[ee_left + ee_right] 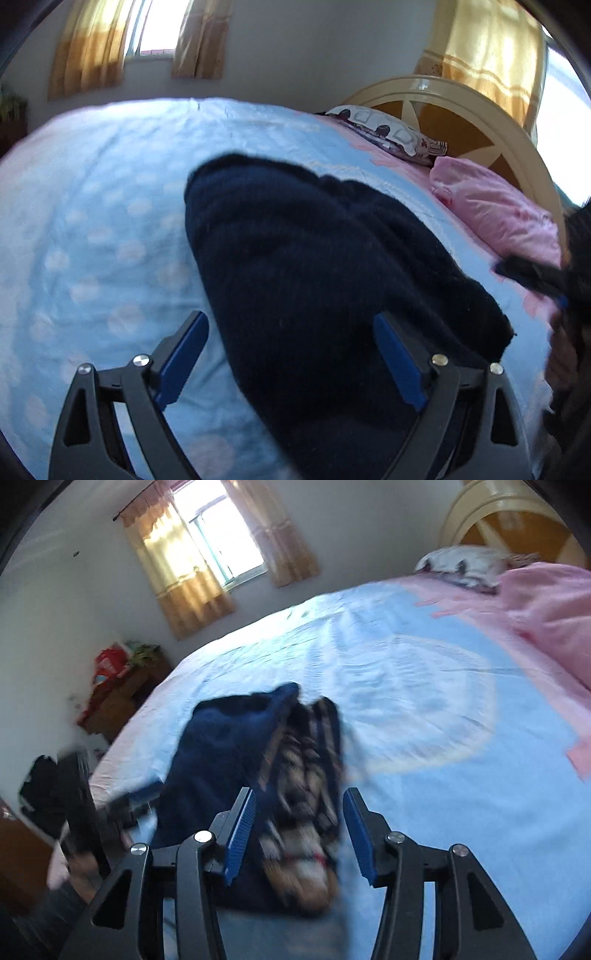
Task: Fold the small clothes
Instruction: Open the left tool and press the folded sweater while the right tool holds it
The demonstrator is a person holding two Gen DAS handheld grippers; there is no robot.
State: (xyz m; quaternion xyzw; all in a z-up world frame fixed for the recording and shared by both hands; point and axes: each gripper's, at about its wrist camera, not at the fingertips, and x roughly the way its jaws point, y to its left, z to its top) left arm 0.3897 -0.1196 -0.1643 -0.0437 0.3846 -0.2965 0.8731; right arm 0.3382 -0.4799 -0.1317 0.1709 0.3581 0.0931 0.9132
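Currently:
sweater: bunched on bed, unfolded
left hand-held gripper: spread, holding nothing
right hand-held gripper: spread, holding nothing
progress: barely started, probably

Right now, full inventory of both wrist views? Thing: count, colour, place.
Dark garment: 1, navy knit with a patterned part showing in the right wrist view, lying on the bed between the open fingers of both grippers.
Bedsheet: 1, light blue with pale dots, pink toward the head end, covering the bed.
Pink pillow: 1, pink, by the headboard.
Patterned pillow: 1, white and dark, at the headboard.
Headboard: 1, cream and brown, arched.
Curtains: yellow-tan, at the windows.
Cabinet: 1, brown, red and green items on top, beside the bed.
Left gripper: black, blue pads, open.
Right gripper: black, blue pads, open.
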